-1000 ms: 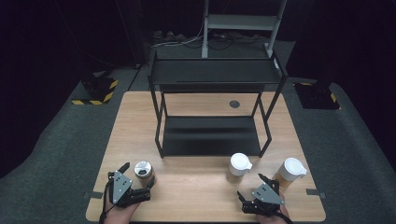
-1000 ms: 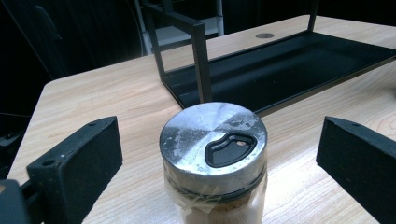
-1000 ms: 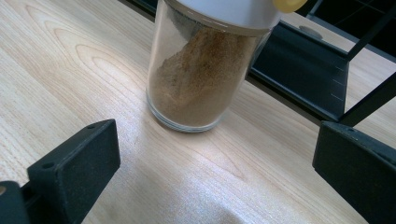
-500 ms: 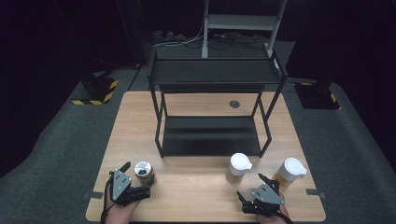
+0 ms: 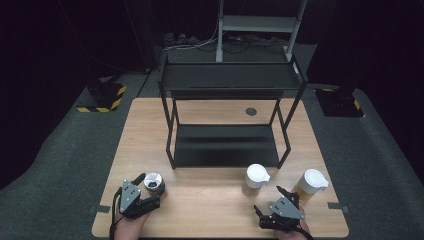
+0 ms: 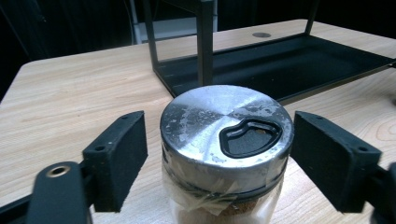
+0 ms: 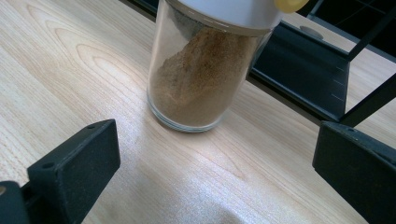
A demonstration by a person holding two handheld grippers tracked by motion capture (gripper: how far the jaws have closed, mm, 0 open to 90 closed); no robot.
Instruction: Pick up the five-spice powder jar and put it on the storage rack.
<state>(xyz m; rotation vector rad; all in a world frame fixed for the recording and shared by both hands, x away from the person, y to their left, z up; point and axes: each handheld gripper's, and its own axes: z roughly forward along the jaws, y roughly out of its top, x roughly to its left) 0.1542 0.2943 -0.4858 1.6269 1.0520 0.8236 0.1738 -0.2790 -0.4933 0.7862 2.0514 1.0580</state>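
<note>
A small glass jar (image 6: 224, 140) with a silver metal lid and brown contents stands at the table's front left (image 5: 153, 182). My left gripper (image 6: 219, 154) (image 5: 150, 189) straddles it. Its jaws have just been closing, with the jar between them; the pads (image 6: 121, 158) stand close beside the lid, a narrow gap showing on the left side. My right gripper (image 7: 215, 163) (image 5: 267, 199) is wide open at the front right, with nothing between its jaws. A little ahead of it stands a white-lidded jar of brown powder (image 7: 201, 79) (image 5: 256, 176).
A second white-lidded jar (image 5: 311, 182) stands to the right of the first. A black two-level metal rack (image 5: 230, 80) occupies the middle and back of the wooden table (image 5: 210, 210); its lower shelf (image 6: 299, 60) lies just beyond the jars.
The left gripper's jaws have drawn in around the silver-lidded jar. Both hands and all jars stay where they were.
</note>
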